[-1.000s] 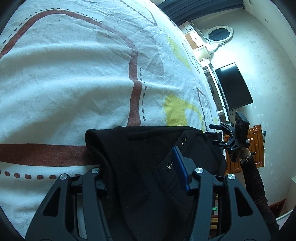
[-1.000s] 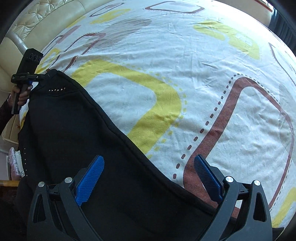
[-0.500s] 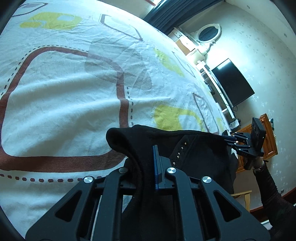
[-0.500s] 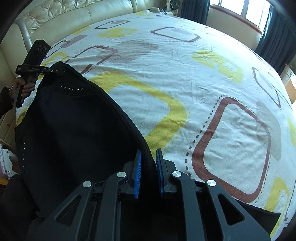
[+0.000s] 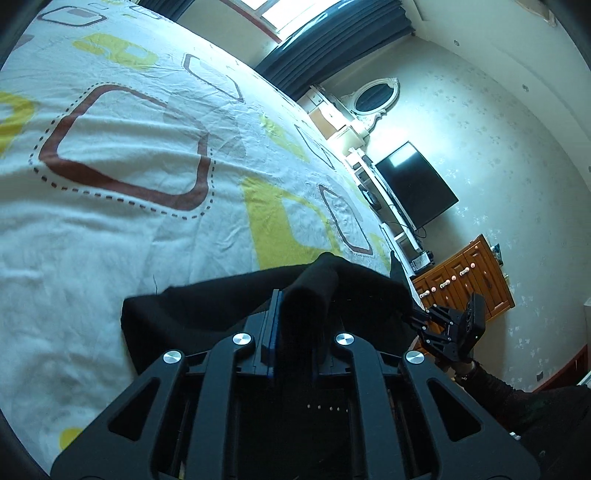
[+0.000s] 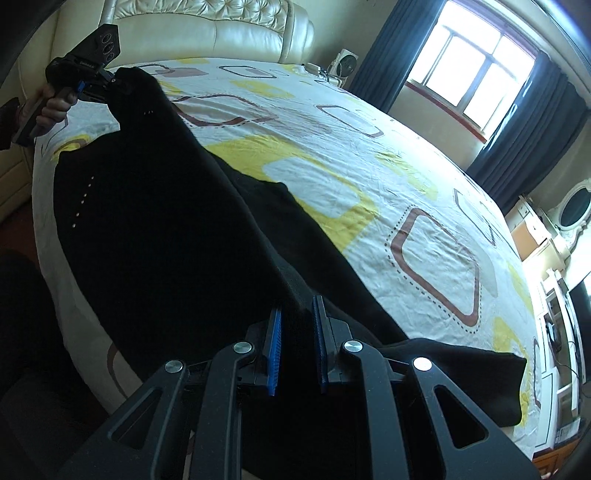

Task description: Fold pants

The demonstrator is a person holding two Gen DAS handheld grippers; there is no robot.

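Observation:
Black pants (image 6: 162, 229) with small metal studs are held up over the bed between both grippers. My left gripper (image 5: 293, 325) is shut on a bunched corner of the pants (image 5: 310, 291); it also shows far left in the right wrist view (image 6: 110, 83). My right gripper (image 6: 297, 332) is shut on the pants' other end, with blue pads pinching the cloth; it also shows in the left wrist view (image 5: 417, 317). Part of the pants (image 6: 461, 373) lies on the bed.
The bed (image 5: 129, 221) has a white sheet with yellow and brown squares. A cream headboard (image 6: 207, 33) stands behind it. A TV (image 5: 413, 184), a wooden dresser (image 5: 469, 280) and an oval mirror (image 5: 373, 98) are along the wall. A curtained window (image 6: 476, 77) is at the far side.
Both grippers were open around the pants' edge, then shut on it and lifted. The pants now hang stretched between them above the bed.

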